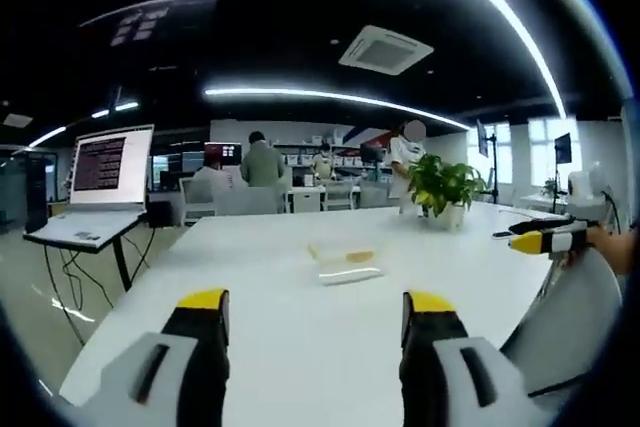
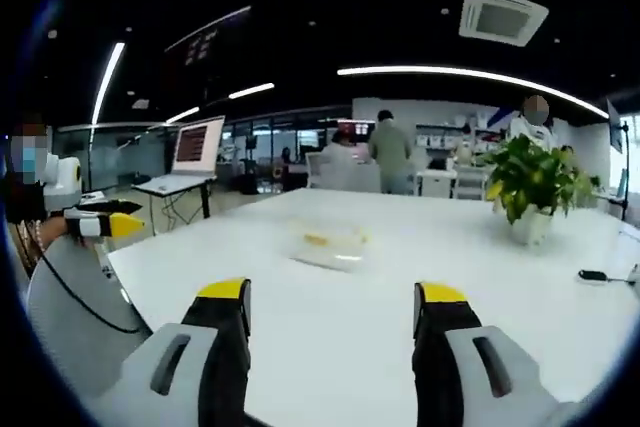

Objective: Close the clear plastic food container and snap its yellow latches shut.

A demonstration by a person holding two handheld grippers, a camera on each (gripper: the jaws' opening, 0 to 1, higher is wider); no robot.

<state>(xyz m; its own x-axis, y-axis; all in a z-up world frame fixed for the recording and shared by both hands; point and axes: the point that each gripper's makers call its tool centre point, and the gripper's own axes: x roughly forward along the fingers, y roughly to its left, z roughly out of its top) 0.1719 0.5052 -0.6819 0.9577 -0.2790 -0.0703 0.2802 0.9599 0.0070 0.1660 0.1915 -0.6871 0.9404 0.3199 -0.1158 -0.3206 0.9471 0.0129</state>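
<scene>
Two grippers hang above the white table [image 1: 300, 347], jaws apart and holding nothing: the left gripper [image 1: 315, 319] and the right gripper [image 2: 332, 309]. The clear container [image 1: 345, 261] lies ahead on the table, apart from both. The right gripper view adds a small black object [image 2: 593, 275] beside the potted plant [image 2: 528, 185]; the left gripper view shows a laptop [image 1: 100, 182] on a stand.

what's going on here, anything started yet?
Not yet. A person holds a two-jaw gripper in each hand over a white table. The left gripper and right gripper are both open, holding nothing, well short of the clear plastic food container, which sits untouched mid-table with yellow parts visible. A potted plant stands further back, and a laptop on a stand beside the table. People stand in the background.
</scene>
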